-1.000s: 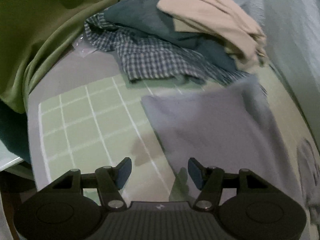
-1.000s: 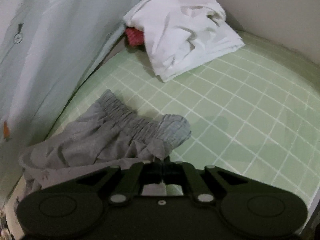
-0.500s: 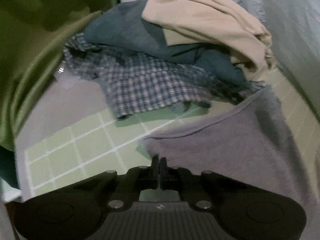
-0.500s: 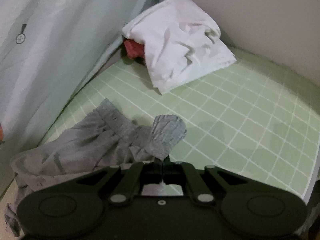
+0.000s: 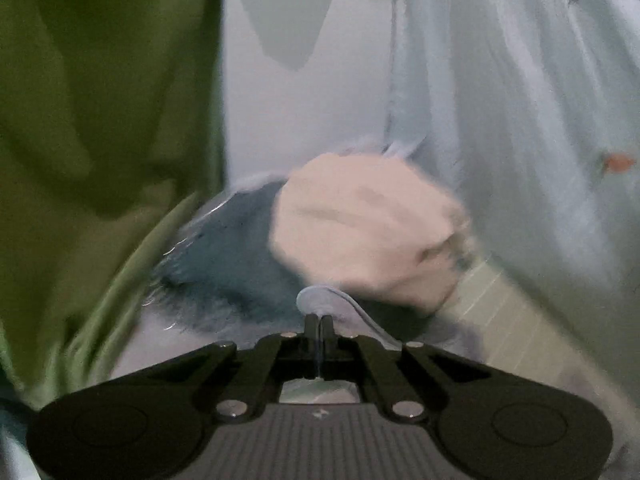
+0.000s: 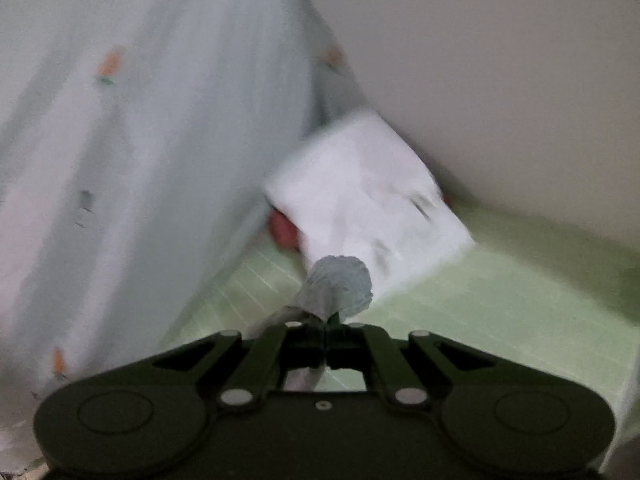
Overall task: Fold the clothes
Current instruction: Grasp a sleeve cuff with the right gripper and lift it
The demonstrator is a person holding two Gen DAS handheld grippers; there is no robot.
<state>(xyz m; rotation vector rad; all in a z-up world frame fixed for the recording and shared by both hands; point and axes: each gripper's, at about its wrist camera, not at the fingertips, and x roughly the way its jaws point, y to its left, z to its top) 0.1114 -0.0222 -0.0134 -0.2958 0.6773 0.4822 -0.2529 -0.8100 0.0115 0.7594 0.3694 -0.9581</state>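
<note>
In the left wrist view we see our left gripper (image 5: pixel 319 322) with its fingers pressed together on a thin hem of the grey garment (image 5: pixel 320 298), which stands up as a small loop just above the tips; behind it lies a blurred pile with a dark blue cloth (image 5: pixel 236 260) and a beige cloth (image 5: pixel 368 224) on top; a green curtain (image 5: pixel 100 120) hangs at the left.

Only the right wrist view shows our right gripper (image 6: pixel 329 322); its fingers are clamped on a gathered bunch of the same grey garment (image 6: pixel 340 284), lifted over the green checked mat (image 6: pixel 500 300); farther back lies a white folded cloth (image 6: pixel 368 196), with something red (image 6: pixel 284 228) beside it, near the pale printed curtain (image 6: pixel 160 120).
</note>
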